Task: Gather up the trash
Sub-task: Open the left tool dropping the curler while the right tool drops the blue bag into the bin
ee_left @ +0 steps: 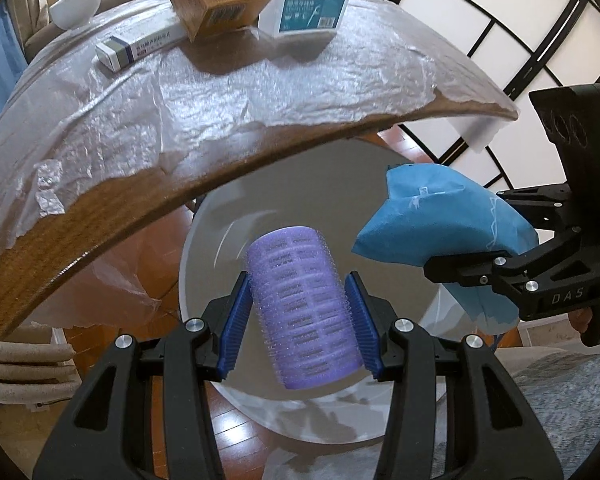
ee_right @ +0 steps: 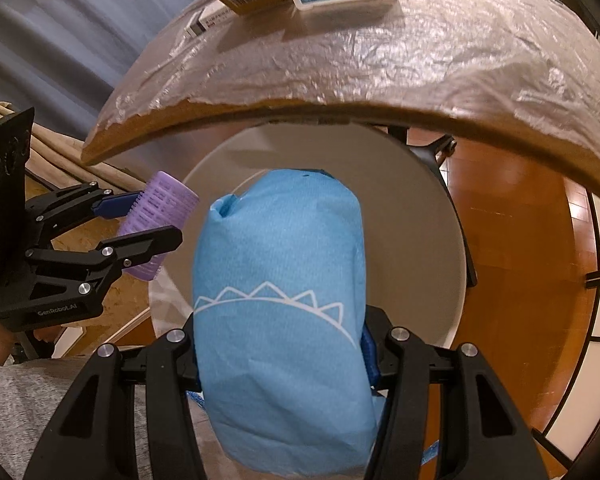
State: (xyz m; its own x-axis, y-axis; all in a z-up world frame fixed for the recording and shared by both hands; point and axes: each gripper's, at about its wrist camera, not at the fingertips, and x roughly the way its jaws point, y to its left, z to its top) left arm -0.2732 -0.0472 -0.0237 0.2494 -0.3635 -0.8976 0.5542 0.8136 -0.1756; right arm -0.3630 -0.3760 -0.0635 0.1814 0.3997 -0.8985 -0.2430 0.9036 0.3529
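A: Left gripper (ee_left: pixel 300 312), state?
B: Pointing steeply down, blue pads (ee_left: pixel 236 320) pressed on both sides of the purple hair roller (ee_left: pixel 300 312). Firm clamp.
A: Right gripper (ee_right: pixel 280 344)?
B: Same steep downward pitch. Jaws closed against the blue folded cloth bag (ee_right: pixel 280 300), which bulges out between the fingers.
A: Relative position?
B: Side by side, close together, each visible in the other's view. A bit of hand shows under each handle.
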